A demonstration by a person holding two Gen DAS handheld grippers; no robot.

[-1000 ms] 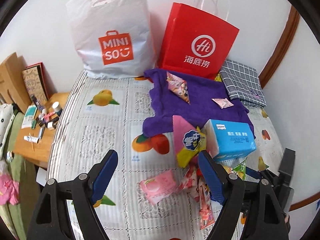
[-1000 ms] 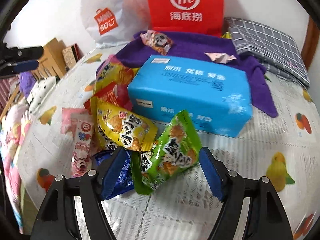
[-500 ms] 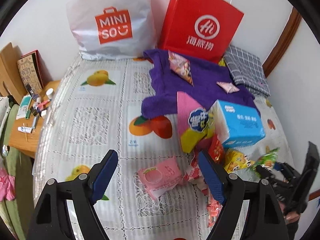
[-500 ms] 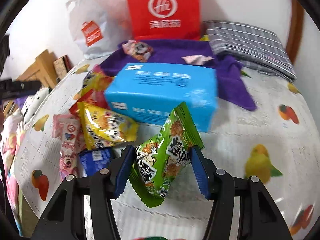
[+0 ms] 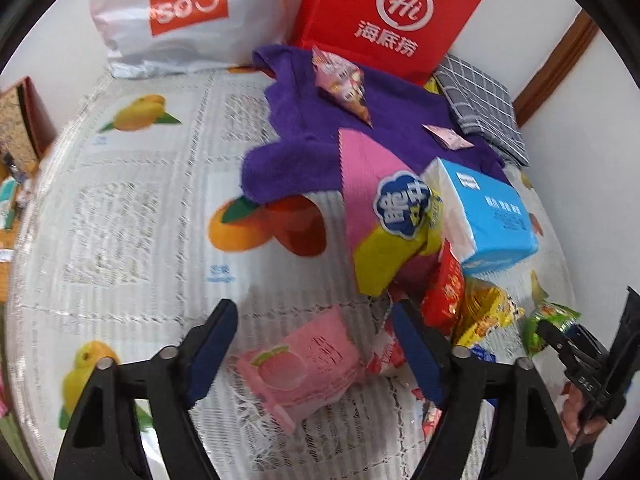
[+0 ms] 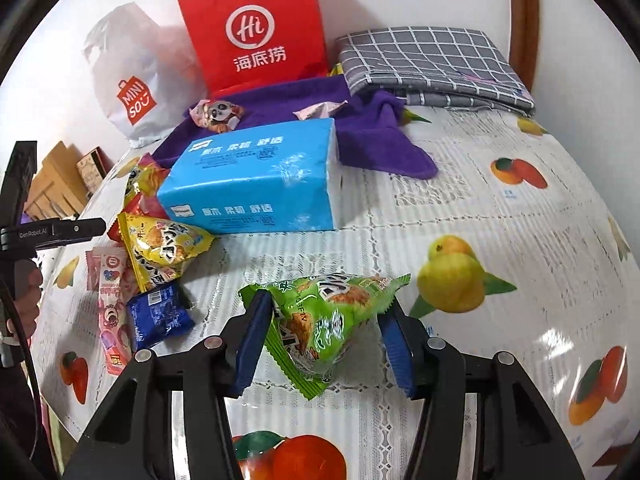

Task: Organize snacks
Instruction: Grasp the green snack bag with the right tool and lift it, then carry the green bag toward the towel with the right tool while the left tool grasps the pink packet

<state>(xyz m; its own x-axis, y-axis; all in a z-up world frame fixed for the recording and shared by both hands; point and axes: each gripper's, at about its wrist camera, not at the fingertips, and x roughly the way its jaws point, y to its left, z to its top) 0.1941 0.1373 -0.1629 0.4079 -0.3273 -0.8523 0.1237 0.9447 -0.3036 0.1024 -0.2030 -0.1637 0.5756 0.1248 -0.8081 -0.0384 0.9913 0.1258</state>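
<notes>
Bright, even daylight with soft shadows; glare on the glossy fruit-printed plastic cloth (image 6: 560, 344) (fisheye bends edges); left view seems slightly motion-blurred.

Green crinkled foil snack packet (image 6: 332, 320), orange-and-black print; sky-blue plastic-wrapped tissue pack (image 6: 256, 184), white lettering; deep purple plush towel (image 6: 372, 136) (far); grey folded cloth (image 6: 432, 60), white grid checks, far right.

We cannot read the small print on the blue tissue pack (image 6: 256, 184), and in the left wrist view the fruit-print tablecloth (image 5: 132, 216) is smeared by motion blur. The white shopping bag (image 5: 176, 12) and the red paper bag (image 5: 384, 16) are cut off at the top edge there. The red snack packet (image 5: 444, 292) lies half hidden under the pink and yellow packet (image 5: 384, 216), and the blue packet (image 5: 482, 354) barely peeks out.
</notes>
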